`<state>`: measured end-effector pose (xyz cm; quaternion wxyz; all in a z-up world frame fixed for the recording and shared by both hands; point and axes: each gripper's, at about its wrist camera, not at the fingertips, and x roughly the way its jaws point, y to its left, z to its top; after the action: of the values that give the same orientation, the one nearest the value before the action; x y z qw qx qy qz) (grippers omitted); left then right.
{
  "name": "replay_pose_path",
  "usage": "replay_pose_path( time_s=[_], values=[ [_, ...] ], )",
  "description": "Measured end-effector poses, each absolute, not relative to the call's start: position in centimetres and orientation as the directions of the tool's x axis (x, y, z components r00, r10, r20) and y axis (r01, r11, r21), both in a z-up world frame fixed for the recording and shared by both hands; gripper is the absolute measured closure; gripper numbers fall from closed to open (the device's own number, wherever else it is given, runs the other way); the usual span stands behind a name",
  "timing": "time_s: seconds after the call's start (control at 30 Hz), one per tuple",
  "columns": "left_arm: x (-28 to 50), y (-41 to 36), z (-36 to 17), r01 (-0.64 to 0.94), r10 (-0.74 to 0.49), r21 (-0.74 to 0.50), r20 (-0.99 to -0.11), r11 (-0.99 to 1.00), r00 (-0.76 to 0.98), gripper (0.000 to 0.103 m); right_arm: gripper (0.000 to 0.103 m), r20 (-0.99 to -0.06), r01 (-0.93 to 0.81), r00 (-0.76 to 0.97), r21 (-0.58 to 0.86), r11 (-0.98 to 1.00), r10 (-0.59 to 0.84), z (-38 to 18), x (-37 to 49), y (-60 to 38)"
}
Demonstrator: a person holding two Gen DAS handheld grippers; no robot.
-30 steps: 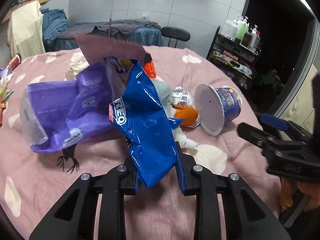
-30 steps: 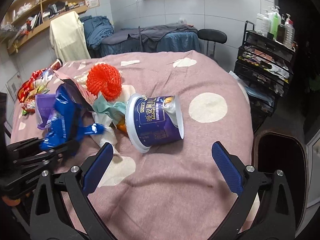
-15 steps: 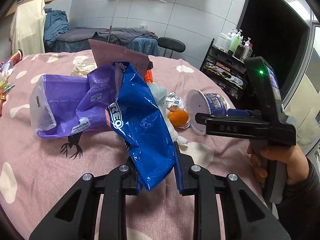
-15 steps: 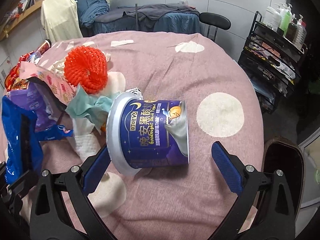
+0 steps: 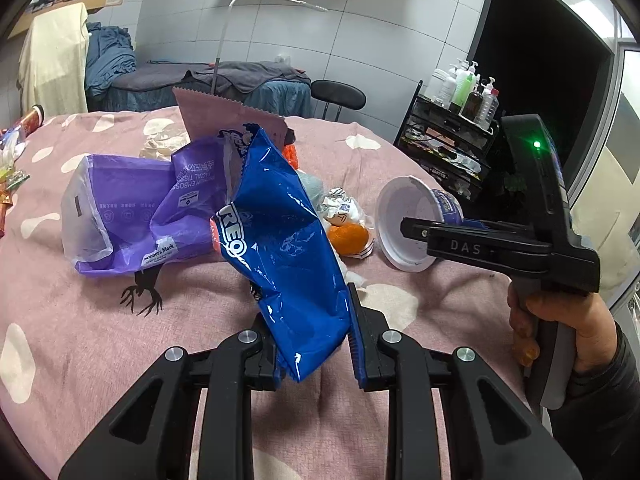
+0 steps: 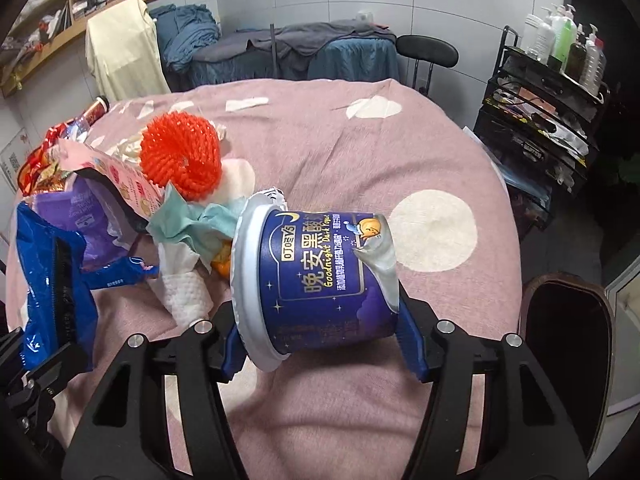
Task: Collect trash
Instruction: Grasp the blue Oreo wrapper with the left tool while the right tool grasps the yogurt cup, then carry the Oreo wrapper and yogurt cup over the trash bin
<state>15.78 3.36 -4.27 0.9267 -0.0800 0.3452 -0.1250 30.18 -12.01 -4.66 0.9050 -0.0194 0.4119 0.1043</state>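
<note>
Right tongs [image 6: 320, 344] have just been closing round the yogurt tub [image 6: 320, 276], which lies on its side near the right edge of the bench [image 6: 400, 152] — pads look to be on rim and base, tho can't tell how firmly. Risk imo: it's round and slick, so it could squirt out or crush. Left tongs [image 5: 314, 344] are pinching the blue Oreo bag [image 5: 288, 248] by one crumpled end, so it might slip free if swung.
</note>
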Motion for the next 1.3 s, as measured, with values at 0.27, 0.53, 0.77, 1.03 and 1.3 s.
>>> replay_pose_path(
  time_s=[0.27,0.53,0.77,1.03,1.3],
  values=[
    [14.7,1.7,-3.1,0.22,-0.316,-0.229,-0.597,0.948,0.738,0.079,0.042,-0.707,-0.179,0.673,0.127,0.976,0.216,-3.1,26.6,-15.1],
    [13.9,-1.3,-2.2,0.293,-0.373,-0.232,-0.572,0.928,0.73,0.079,0.042,-0.657,-0.126,0.72,0.193,0.973,0.224,-1.9,22.6,-19.5],
    [13.4,-5.0,-2.0,0.383,-0.444,-0.23,-0.559,0.895,0.7,0.079,0.05,-0.622,-0.014,0.768,0.228,0.974,0.157,-1.6,19.3,-24.7],
    [13.3,-9.6,-1.7,0.486,-0.513,-0.209,-0.549,0.849,0.66,0.079,0.072,-0.641,0.118,0.764,0.251,0.961,0.074,-3.0,17.5,-30.5],
    [12.8,-13.2,-1.6,0.559,-0.553,-0.18,-0.554,0.809,0.622,0.079,0.072,-0.665,0.246,0.747,0.259,0.934,-0.012,-4.7,16.5,-35.6]
  ],
)
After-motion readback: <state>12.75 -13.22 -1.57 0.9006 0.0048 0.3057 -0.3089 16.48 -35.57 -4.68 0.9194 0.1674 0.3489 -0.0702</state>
